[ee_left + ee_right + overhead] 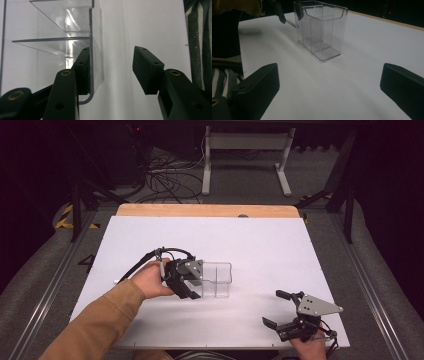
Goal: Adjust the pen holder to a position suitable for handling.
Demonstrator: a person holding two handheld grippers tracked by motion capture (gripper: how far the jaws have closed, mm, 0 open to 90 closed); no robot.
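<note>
Two spread-jawed tools: the left gripper (192, 287) straddles the clear divided bin's (216, 280) wall mid-table (260, 240), the right gripper (277, 309) idles unladen at 5 o'clock.

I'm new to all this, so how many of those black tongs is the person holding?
2. The left tongs are at the clear plastic box mid-table, one jaw inside its wall; the right tongs are open near the table's front right corner.

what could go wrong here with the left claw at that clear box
The left claw straddles one thin wall of the clear plastic divided box, jaws open, one pad inside. Closing off-centre could tip or slide the light, empty box on the smooth white table. The right claw sits apart, open, so nothing steadies it.
</note>
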